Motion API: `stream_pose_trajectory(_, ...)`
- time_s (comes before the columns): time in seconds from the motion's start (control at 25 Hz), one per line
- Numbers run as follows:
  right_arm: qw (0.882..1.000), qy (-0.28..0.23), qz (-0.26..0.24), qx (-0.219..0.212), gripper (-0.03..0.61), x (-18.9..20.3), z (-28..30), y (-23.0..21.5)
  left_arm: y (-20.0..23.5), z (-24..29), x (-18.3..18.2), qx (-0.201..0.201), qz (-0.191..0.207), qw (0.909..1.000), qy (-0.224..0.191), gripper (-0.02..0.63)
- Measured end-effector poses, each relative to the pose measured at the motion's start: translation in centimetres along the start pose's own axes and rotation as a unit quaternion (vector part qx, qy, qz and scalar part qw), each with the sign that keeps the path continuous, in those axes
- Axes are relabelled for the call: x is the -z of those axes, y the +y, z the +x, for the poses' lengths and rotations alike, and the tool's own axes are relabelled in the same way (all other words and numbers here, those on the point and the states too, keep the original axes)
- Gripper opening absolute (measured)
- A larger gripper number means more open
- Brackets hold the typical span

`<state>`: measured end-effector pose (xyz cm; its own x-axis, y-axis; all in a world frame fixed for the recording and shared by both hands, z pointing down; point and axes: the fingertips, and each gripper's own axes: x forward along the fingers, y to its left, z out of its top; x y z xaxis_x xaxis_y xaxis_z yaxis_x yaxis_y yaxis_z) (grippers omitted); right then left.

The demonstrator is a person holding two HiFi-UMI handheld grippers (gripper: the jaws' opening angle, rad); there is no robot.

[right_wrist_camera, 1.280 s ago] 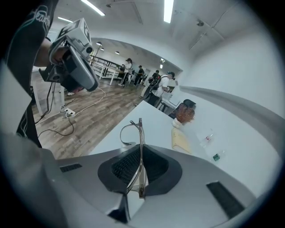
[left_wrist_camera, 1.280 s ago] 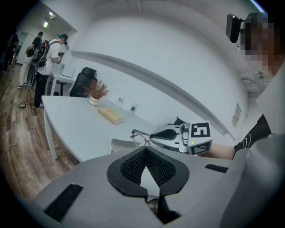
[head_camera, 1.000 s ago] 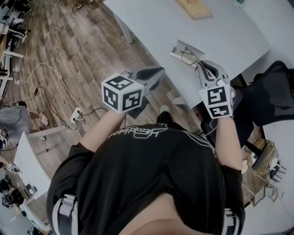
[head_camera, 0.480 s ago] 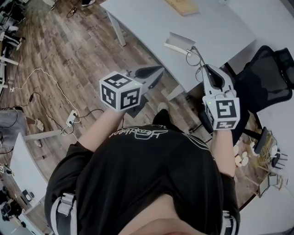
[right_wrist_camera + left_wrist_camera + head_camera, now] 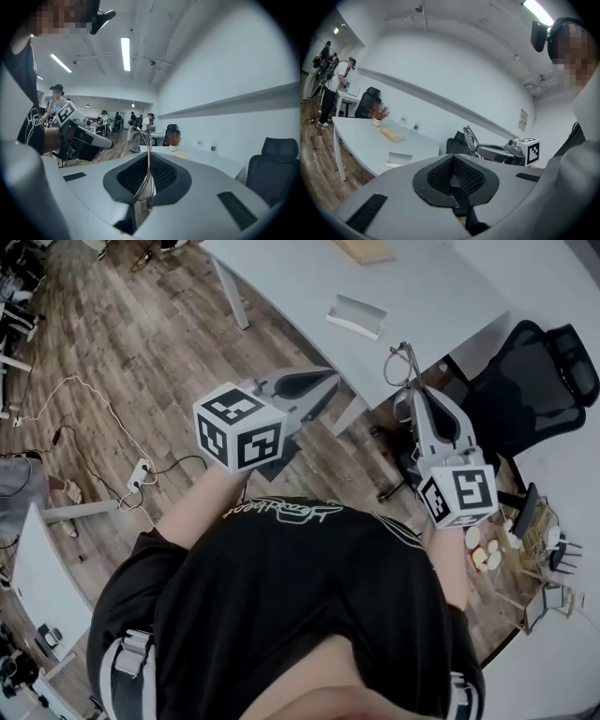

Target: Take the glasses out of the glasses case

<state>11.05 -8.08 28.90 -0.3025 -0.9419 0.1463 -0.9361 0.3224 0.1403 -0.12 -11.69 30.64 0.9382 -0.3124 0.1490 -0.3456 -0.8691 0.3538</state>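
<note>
— Thin wire-framed glasses (image 5: 401, 366) are out, right of centre, pinched by one temple arm in the right gripper (image 5: 411, 397), fingers clamped tight on it!
— Open pale grey glasses case (image 5: 355, 316) lies on the white counter (image 5: 281, 277), upper middle. Left gripper (image 5: 323, 382)?
— Fingers pressed together, holding nothing. My advice: don't twist that slender arm; lower gently, lenses up.

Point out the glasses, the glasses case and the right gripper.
glasses (image 5: 148, 159), right gripper view, on the temple arm between the jaws.
glasses case (image 5: 355, 316), head view, middle of its upper face.
right gripper (image 5: 413, 399), head view, midway between its fingertips.
</note>
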Motion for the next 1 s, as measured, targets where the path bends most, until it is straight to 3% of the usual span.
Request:
stream_pose_trajectory(0.64, 0.997, -0.026, 0.056, -0.042, 0.021, 0.3, -10.8, 1.8, -11.8, -1.7, 2.5, -0.016, 0.020, 0.9996, -0.011, 0.008)
stream_pose_trajectory(1.0, 0.995, -0.038, 0.067, -0.065, 0.021, 0.5, -15.1, 2.1, -15.9, -1.8, 3.7, -0.020, 0.029, 0.9993, -0.013, 0.008)
